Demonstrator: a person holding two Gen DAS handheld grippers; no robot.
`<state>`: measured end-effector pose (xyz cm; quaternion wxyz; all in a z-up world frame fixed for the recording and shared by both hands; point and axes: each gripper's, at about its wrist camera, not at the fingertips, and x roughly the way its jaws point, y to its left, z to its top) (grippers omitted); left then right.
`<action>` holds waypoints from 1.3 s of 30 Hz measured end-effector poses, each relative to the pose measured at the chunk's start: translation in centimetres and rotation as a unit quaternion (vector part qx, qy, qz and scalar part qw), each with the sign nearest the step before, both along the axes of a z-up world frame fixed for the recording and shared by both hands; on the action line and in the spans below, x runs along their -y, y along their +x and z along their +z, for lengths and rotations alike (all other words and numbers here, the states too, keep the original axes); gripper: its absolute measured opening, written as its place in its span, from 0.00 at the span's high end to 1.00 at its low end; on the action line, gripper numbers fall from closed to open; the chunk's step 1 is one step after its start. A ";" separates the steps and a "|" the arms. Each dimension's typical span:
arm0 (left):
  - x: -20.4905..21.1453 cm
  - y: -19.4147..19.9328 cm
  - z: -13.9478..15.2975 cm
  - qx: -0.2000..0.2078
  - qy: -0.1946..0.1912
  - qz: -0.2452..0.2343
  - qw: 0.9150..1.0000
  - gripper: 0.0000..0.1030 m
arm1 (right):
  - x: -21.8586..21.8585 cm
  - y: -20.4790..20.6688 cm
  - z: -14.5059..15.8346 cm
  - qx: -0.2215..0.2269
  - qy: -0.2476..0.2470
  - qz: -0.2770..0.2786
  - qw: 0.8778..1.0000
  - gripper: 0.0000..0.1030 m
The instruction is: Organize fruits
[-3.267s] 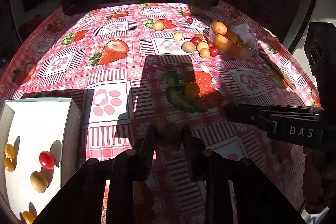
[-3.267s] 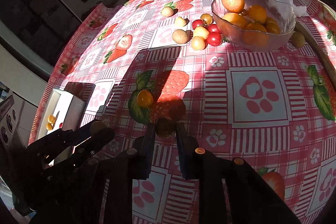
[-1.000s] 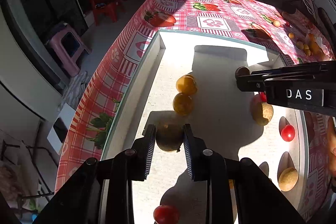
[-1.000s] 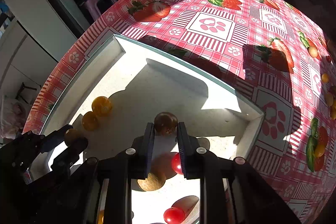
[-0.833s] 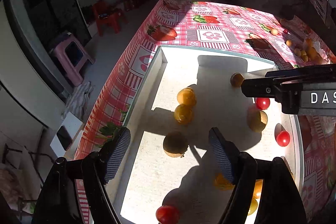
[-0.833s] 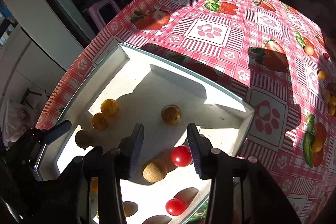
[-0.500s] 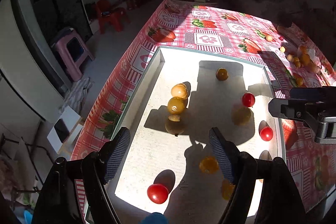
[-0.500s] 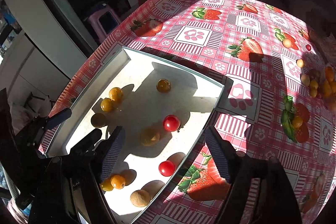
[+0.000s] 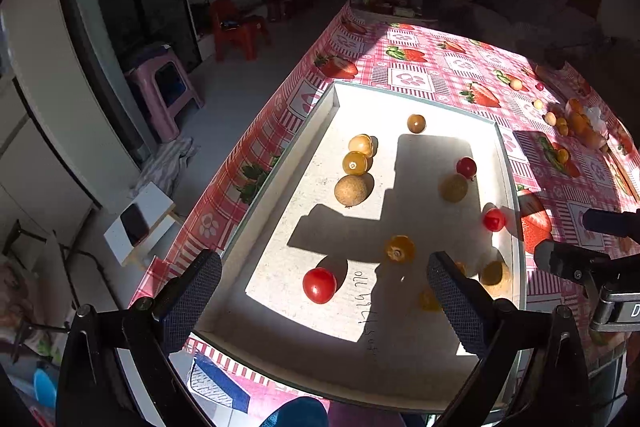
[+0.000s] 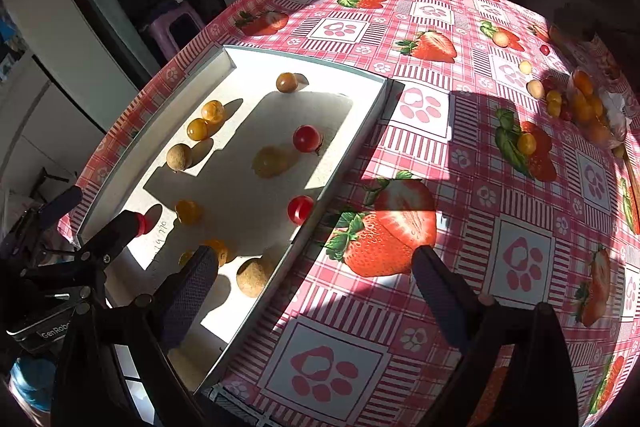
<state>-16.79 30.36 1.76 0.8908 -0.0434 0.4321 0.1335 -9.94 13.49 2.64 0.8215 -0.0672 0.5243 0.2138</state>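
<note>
A white tray (image 9: 505,163) (image 10: 362,135) at the table's left end holds several fruits: red tomatoes (image 9: 319,285) (image 10: 307,138), small yellow fruits (image 9: 355,163) (image 10: 197,129) and brown round fruits (image 9: 350,190) (image 10: 178,156). The dark yellow fruit (image 9: 416,123) (image 10: 287,82) lies at the tray's far end. My left gripper (image 9: 324,301) is open and empty, high above the tray's near end. My right gripper (image 10: 316,291) is open and empty above the tray's right wall. A glass bowl (image 10: 600,135) of orange fruits and loose fruits (image 10: 527,143) sit far right.
The table has a red strawberry-print cloth (image 10: 520,267). Its left edge drops to the floor, where a pink stool (image 9: 166,95) and a red chair (image 9: 240,31) stand. The right gripper's fingers show at the left wrist view's right edge (image 9: 576,261).
Both grippers let go of their fruits into the tray and opened wide. Since then both have risen and pulled back from the tray; the right one has shifted toward the table's middle.
</note>
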 end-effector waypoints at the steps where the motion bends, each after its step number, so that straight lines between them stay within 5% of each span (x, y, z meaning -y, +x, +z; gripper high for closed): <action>1: 0.1 -0.2 0.0 -0.003 0.003 0.003 1.000 0.00 | 0.0 -0.4 0.2 0.007 -0.006 -0.002 1.000 0.05; 9: 2.1 -1.7 -0.3 -0.011 0.036 -0.011 0.999 0.00 | -0.2 -3.2 1.0 0.025 -0.028 -0.007 0.999 0.05; 39: 2.9 -3.6 -0.8 -0.016 0.029 -0.015 0.999 0.00 | 0.1 -5.5 0.8 0.048 -0.029 -0.025 0.998 0.05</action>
